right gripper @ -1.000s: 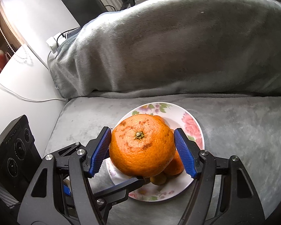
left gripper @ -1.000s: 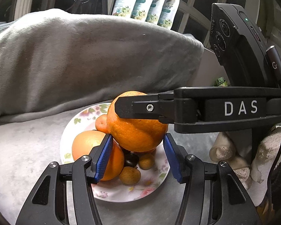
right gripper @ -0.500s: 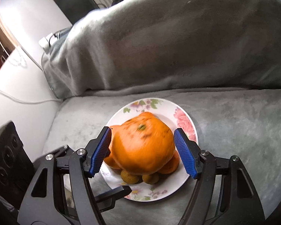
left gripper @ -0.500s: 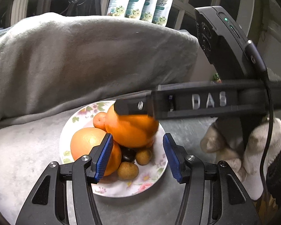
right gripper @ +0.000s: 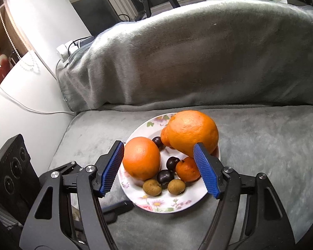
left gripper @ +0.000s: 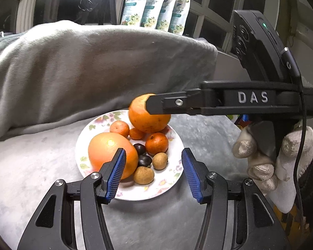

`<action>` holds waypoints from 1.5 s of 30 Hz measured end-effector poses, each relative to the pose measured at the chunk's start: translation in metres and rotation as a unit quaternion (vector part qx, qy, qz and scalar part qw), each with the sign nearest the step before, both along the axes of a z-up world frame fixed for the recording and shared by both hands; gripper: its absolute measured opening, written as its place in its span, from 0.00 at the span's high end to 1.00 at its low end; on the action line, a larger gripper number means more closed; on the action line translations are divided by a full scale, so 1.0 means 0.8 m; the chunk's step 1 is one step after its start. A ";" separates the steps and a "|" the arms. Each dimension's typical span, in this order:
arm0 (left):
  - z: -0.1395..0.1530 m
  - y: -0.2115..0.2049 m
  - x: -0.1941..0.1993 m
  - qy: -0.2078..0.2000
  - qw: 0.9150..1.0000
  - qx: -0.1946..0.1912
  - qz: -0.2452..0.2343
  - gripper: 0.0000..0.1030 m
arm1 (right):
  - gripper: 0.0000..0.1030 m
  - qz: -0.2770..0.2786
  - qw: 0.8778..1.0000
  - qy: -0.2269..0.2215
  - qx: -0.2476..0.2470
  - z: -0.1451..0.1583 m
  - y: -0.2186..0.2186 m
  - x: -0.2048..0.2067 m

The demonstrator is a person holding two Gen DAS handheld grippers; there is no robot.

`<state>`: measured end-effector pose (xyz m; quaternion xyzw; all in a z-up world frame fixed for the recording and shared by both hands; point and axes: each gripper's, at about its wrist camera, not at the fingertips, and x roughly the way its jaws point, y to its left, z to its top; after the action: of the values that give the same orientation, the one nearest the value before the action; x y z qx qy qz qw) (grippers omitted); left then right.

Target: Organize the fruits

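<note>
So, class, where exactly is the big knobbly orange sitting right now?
The big knobbly orange sits at the far right of the floral plate, propped on small mandarins, across from the grapefruit.

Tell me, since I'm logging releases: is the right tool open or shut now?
Open. The right tool has its blue pads spread wide, gripping nothing; the big orange rests on the plate.

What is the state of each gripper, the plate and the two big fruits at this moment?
left gripper, open, empty, in front of the plate.
right gripper, open, gripping nothing.
big orange, not gripped, resting on smaller fruits at the plate's far side.
round orange, lying directly on the plate.
plate, flat on the grey cushion, loaded with fruit.
</note>
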<state>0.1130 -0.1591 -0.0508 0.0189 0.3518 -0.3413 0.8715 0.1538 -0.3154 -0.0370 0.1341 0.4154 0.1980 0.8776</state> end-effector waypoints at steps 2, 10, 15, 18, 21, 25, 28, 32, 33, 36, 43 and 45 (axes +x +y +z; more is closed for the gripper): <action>0.004 0.006 -0.005 -0.003 1.000 -0.003 0.004 0.47 | 0.29 -0.002 1.000 -0.008 0.000 0.003 -0.001 -0.010; 0.011 0.039 -0.028 -0.021 0.999 -0.007 0.026 0.31 | 0.25 -0.020 0.998 -0.059 -0.025 0.015 0.001 -0.061; 0.017 0.049 -0.040 -0.029 0.999 -0.006 0.042 0.24 | 0.14 -0.045 0.992 -0.102 -0.062 0.020 0.003 -0.099; 0.023 0.054 -0.045 -0.039 0.998 -0.006 0.055 0.22 | 0.14 -0.061 0.987 -0.116 -0.088 0.019 0.004 -0.116; 0.027 0.057 -0.049 -0.044 0.997 -0.004 0.061 0.22 | 0.11 -0.073 0.983 -0.126 -0.112 0.019 0.006 -0.127; 0.029 0.058 -0.053 -0.048 0.997 -0.001 0.066 0.21 | 0.00 -0.089 0.976 -0.147 -0.136 0.021 0.005 -0.148; 0.029 0.059 -0.055 -0.047 0.996 0.003 0.076 0.21 | 0.00 -0.097 0.973 -0.154 -0.146 0.022 0.006 -0.157; 0.030 0.061 -0.058 -0.050 0.995 0.009 0.085 0.21 | 0.00 -0.110 0.971 -0.158 -0.139 0.023 0.003 -0.165; 0.031 0.061 -0.058 -0.052 0.995 0.010 0.087 0.21 | 0.00 -0.112 0.971 -0.158 -0.138 0.023 0.002 -0.166; 0.033 0.062 -0.059 -0.056 0.993 0.015 0.099 0.19 | 0.00 -0.113 0.970 -0.159 -0.143 0.022 0.002 -0.165; 0.038 0.068 -0.060 -0.058 0.992 0.009 0.108 0.15 | 0.00 -0.117 0.967 -0.165 -0.156 0.022 0.008 -0.170; 0.039 0.068 -0.062 -0.059 0.992 0.010 0.107 0.15 | 0.00 -0.118 0.966 -0.167 -0.159 0.023 0.009 -0.171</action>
<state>0.0635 -0.1044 -0.0195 0.0099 0.3029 -0.2410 0.9220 0.0174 -0.3080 -0.0188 0.0054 0.2703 0.0443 0.9617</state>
